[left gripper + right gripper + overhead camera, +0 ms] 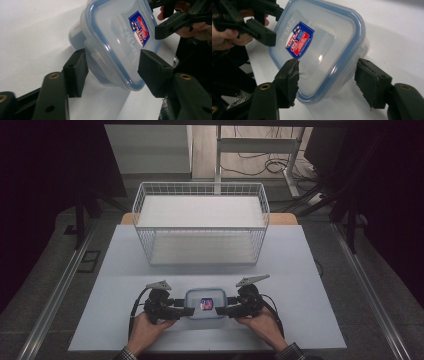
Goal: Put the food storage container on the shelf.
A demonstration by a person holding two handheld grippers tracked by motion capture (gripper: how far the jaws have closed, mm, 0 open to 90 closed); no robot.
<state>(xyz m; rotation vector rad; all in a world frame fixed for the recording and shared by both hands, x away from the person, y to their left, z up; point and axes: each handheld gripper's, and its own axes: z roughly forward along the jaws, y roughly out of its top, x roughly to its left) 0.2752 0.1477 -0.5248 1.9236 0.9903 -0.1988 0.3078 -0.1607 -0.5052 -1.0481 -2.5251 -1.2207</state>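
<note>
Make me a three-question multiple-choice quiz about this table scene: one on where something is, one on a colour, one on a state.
1. Where is the wire basket?
A. behind the container
B. on the floor
C. in a hand

2. What colour is the rim of the container's lid?
A. green
B. blue
C. black

3. Is the lid on?
A. yes
B. it lies beside the container
C. it hangs in the basket

Answers: 1 A, the high view shows the basket farther back on the table. 2 B, blue band around the clear lid. 3 A, the lid sits on the container.

High view looks down the table; both gripper views closely share the lidded container [205, 303] from opposite sides.
</note>
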